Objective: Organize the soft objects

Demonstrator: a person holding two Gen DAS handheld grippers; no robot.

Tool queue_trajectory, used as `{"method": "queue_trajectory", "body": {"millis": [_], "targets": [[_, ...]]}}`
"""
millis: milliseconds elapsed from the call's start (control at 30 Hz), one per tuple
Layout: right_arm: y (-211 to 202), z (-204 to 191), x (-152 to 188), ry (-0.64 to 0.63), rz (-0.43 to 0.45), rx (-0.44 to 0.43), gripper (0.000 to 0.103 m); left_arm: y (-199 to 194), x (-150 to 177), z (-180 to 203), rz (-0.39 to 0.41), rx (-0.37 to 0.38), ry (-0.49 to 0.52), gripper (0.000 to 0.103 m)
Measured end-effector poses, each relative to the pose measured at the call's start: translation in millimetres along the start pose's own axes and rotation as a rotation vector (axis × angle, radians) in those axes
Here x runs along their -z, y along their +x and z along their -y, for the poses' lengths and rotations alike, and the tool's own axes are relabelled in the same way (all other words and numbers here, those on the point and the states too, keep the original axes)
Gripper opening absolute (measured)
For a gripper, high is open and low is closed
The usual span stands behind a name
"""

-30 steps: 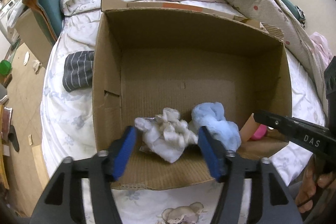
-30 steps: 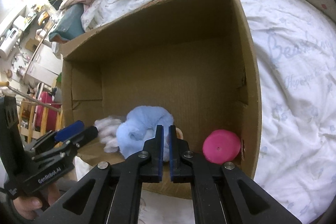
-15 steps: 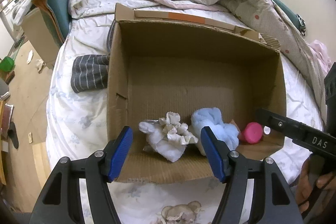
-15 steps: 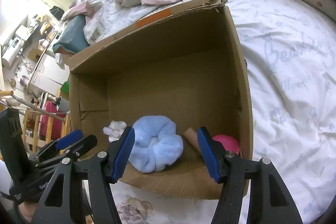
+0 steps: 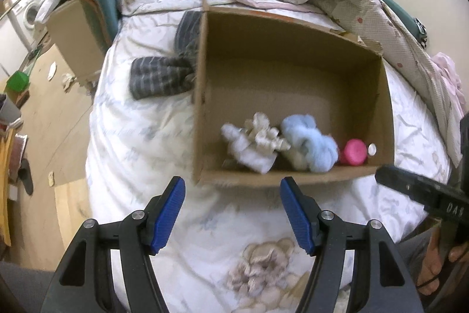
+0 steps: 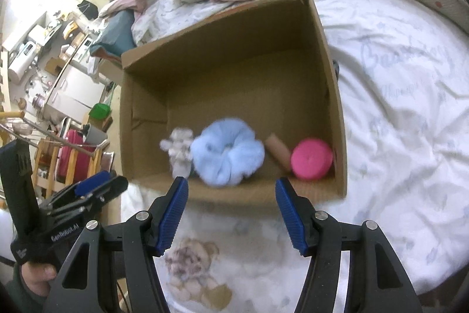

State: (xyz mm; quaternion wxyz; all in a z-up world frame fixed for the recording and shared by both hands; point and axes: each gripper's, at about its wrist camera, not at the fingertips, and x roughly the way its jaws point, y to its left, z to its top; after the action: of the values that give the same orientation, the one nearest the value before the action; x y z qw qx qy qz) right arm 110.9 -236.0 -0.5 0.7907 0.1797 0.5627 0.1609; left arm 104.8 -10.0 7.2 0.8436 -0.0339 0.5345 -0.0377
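Both the left gripper [image 5: 231, 211] and the right gripper [image 6: 231, 213] hang with jaws spread wide and hold nothing, low in their frames over the white bedsheet [image 6: 395, 122]. The cardboard box [image 6: 331, 84] fills the centre of each view. Along its near wall lie 3 soft things in a row: a white cloth [image 5: 252, 143] at left, a blue scrunchie [image 6: 227, 156] touching it, and a pink round object [image 6: 312, 159] at right.

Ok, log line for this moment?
left tongs: open, empty | right tongs: open, empty | box: white cloth, blue scrunchie, pink disc
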Motion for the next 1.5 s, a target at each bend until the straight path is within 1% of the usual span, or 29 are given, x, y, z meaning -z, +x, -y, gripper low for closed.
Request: {"method": "queue_trajectory", "body": {"millis": [100,200,267,367,500,567,667,767,833,933,967,1067,1133,1200,1233,1300,1400,1500], "targets": [[4,-7,17,-0.022,-0.049,0.000,0.065,-2,15,-9,-0.030,-0.021,-0.022,0.064],[19,-19,37,-0.078,-0.155,0.001,0.065,-2,28,-13,-0.060,-0.030,-0.030,0.064],[34,-27,56,-0.131,-0.252,0.009,0.065,-3,36,-15,-0.070,-0.029,-0.033,0.064],[50,-41,81,-0.227,-0.342,0.041,0.065,-6,48,-16,-0.081,-0.027,-0.033,0.064],[70,-48,105,-0.298,-0.439,0.093,0.065,-5,58,-18,-0.102,-0.027,-0.033,0.064],[77,-49,114,-0.318,-0.465,0.119,0.065,-5,63,-18,-0.111,-0.026,-0.044,0.064],[84,-48,118,-0.321,-0.500,0.111,0.065,-2,68,-21,-0.131,-0.024,-0.064,0.064],[91,-43,118,-0.265,-0.539,0.061,0.046,2,68,-21,-0.141,-0.031,-0.070,0.064],[94,-38,116,-0.238,-0.547,0.057,0.042,5,67,-20,-0.138,-0.039,-0.072,0.064],[96,-34,113,-0.226,-0.543,0.058,0.022,9,65,-18,-0.143,-0.039,-0.076,0.064],[94,-35,112,-0.230,-0.534,0.060,0.012,11,65,-16,-0.148,-0.037,-0.074,0.064],[84,-33,105,-0.214,-0.500,0.027,0.009,15,66,-14,-0.163,-0.033,-0.065,0.064],[72,-30,98,-0.207,-0.438,0.023,0.009,21,68,-12,-0.188,-0.034,-0.052,0.064],[58,-29,83,-0.183,-0.357,0.008,0.009,27,71,-8,-0.213,-0.030,-0.039,0.064],[51,-26,77,-0.163,-0.317,0.010,0.009,31,72,-5,-0.228,-0.026,-0.030,0.064],[39,-16,67,-0.120,-0.264,0.021,0.009,38,75,1,-0.252,-0.021,-0.008,0.064],[28,-1,57,-0.045,-0.212,0.034,0.009,47,80,11,-0.289,-0.009,0.025,0.064],[19,6,52,0.002,-0.166,0.031,0.009,57,86,24,-0.321,-0.005,0.065,0.064]]}}
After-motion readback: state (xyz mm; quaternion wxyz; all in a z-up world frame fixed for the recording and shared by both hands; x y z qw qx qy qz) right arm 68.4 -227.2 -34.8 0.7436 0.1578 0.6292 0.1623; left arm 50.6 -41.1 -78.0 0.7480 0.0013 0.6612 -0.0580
